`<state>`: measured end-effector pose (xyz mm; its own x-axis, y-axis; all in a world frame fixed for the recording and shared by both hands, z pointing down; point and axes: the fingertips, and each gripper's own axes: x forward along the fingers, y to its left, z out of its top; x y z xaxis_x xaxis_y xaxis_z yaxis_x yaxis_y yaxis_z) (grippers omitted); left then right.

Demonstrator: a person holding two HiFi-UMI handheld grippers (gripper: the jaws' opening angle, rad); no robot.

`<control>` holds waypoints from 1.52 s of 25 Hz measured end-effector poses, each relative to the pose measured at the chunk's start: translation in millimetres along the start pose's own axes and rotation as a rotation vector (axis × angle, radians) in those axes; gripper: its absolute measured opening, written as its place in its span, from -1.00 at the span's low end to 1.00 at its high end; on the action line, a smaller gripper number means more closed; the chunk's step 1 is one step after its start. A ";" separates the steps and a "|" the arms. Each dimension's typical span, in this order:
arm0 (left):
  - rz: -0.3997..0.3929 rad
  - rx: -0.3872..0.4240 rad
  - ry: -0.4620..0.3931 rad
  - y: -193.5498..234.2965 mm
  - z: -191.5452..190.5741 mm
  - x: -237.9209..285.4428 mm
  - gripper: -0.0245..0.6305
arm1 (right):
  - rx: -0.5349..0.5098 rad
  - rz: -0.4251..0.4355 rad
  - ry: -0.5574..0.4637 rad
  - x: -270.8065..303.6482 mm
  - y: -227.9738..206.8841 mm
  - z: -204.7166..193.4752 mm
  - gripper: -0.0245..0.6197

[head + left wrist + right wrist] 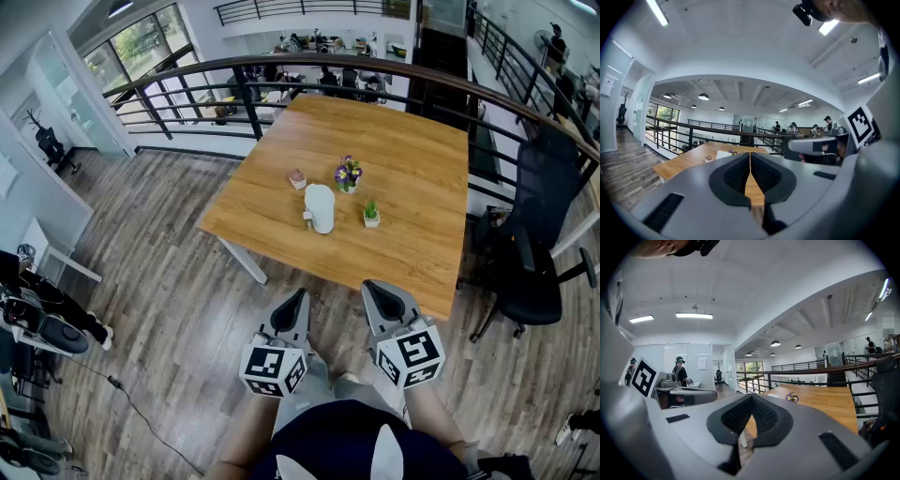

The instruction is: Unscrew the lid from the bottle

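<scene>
A white bottle [320, 207] rests near the middle of the wooden table [412, 159]; its lid is too small to make out. In the left gripper view the bottle [723, 153] is a pale shape far beyond the jaws. My left gripper [298, 300] and right gripper [375, 289] hang side by side over the floor, short of the table's near edge and well apart from the bottle. The left gripper [750, 154] is shut with nothing between its pads. The right gripper [752, 397] is shut and empty too.
Around the bottle stand a pot of purple flowers [348, 174], a small green plant [371, 215] and a small pinkish pot [296, 178]. A black office chair [525, 267] stands right of the table. A dark railing [281, 70] curves behind it.
</scene>
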<state>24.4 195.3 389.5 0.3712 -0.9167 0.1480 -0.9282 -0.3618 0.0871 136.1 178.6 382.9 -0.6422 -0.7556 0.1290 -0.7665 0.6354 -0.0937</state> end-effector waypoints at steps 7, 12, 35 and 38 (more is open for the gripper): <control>0.004 0.031 -0.015 -12.5 6.6 -3.7 -0.85 | -0.027 0.010 0.016 -9.2 2.4 -0.8 -0.91; -0.008 0.044 0.008 -13.9 4.7 -1.3 -0.85 | -0.032 0.015 0.018 -6.2 4.2 2.0 -0.91; -0.077 0.050 0.083 65.2 -2.9 107.8 -0.05 | -0.049 0.101 0.171 113.4 -44.5 -0.6 -0.15; -0.100 0.060 0.121 79.2 -10.0 127.0 -0.04 | -0.036 0.102 0.221 137.3 -55.0 -5.4 -0.06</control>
<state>-1.7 52.0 425.1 0.4586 -0.8500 0.2592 -0.8852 -0.4627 0.0487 90.2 40.7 411.1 -0.6951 -0.6368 0.3337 -0.6945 0.7147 -0.0828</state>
